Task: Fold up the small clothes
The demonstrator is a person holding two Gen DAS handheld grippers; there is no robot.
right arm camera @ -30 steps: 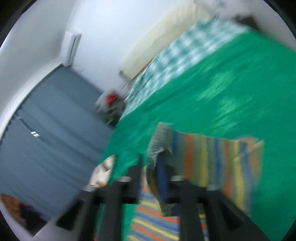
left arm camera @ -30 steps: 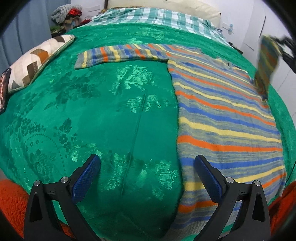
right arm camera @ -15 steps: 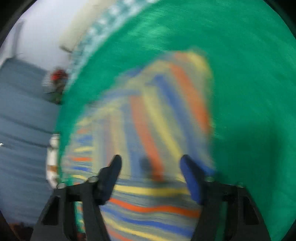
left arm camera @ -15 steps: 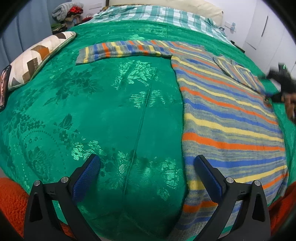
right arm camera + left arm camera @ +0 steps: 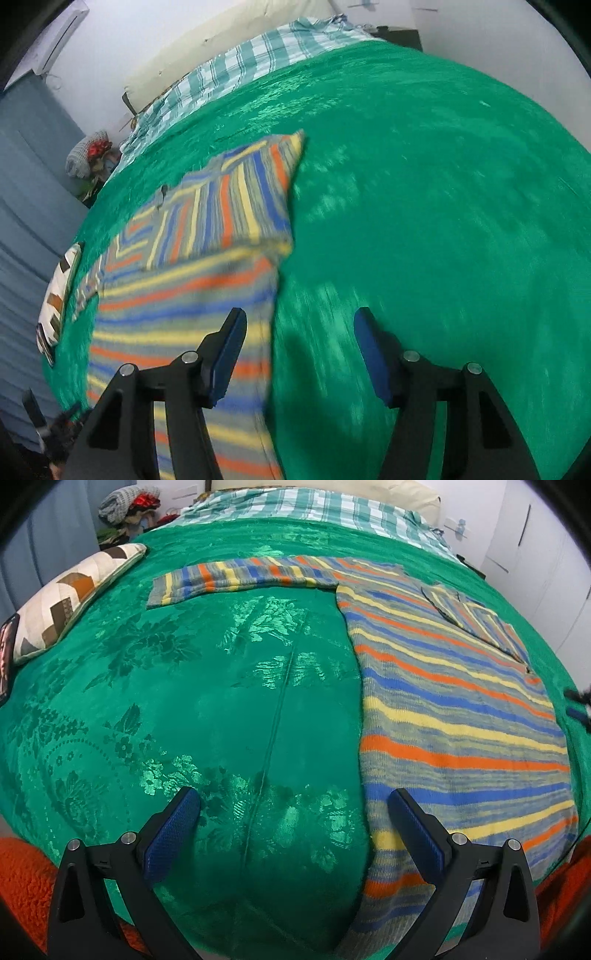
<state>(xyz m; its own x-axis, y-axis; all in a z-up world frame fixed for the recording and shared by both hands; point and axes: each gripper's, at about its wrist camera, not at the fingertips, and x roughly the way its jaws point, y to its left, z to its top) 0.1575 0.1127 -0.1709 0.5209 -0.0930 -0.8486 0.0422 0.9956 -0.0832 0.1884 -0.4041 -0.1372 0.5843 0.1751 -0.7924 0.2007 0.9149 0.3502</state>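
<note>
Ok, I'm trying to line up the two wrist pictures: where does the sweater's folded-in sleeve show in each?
Left wrist view: the folded-in sleeve lies upper right, on the striped sweater near its far edge.
Right wrist view: the same sleeve sits left of centre, above the tongs.
Shared landmark: the patchwork pillow, at upper left in the left view and at the left edge in the right view.

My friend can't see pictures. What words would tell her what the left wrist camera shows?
A striped sweater lies flat on a green blanket, one sleeve stretched out sideways and the other sleeve folded over its body. The left gripper hangs open above the blanket near the sweater's edge, holding nothing. A patterned pillow lies far left.
</note>
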